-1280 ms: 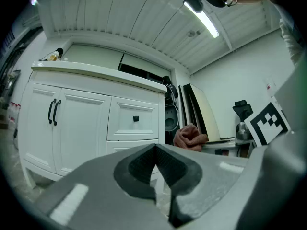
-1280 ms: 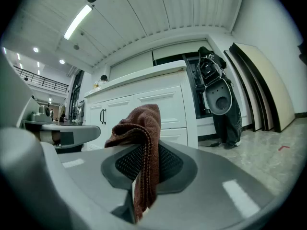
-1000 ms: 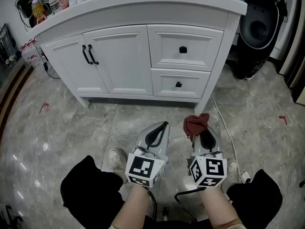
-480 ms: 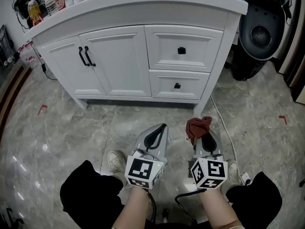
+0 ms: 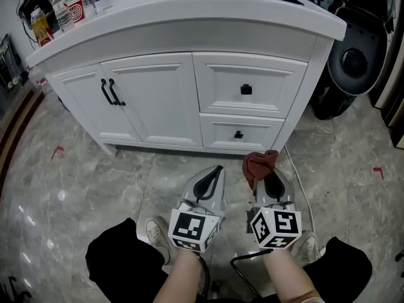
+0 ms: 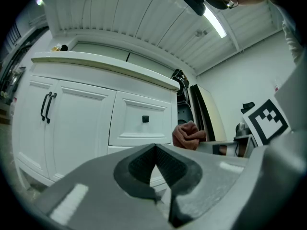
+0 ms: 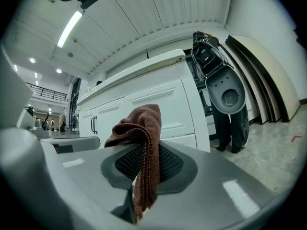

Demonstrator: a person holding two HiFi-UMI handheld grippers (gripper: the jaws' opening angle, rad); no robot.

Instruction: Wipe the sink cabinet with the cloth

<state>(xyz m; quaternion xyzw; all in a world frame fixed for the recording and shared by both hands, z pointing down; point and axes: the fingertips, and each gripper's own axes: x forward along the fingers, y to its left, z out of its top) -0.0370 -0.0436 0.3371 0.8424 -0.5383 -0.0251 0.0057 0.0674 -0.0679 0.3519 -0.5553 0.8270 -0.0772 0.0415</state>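
Right gripper (image 5: 265, 177) is clamped on the cloth (image 5: 260, 161), a rust-brown bundle bunched above the jaws and held off the floor, short of the cabinet (image 5: 164, 93) and in front of its right front corner. The right gripper view confirms it: the cloth (image 7: 139, 126) drapes over and down between the pads of that gripper (image 7: 144, 163), and its lower end disappears into the jaw gap. Left gripper (image 5: 213, 175) sits just beside it, jaws pressed together with nothing in them; in its own view the left gripper (image 6: 154, 164) shows pads meeting at the tip, and the cloth (image 6: 188, 134) peeks in from the right. Both are apart from the cabinet front. Two drawers (image 5: 247, 84) sit toward the right edge, the doors' black handles (image 5: 108, 92) toward the left. The top's back edge is cut off by the frame. Bottles (image 5: 63, 8) crowd the top's left end, labels too small to read. A black appliance (image 5: 353, 59) past the right edge is cropped.
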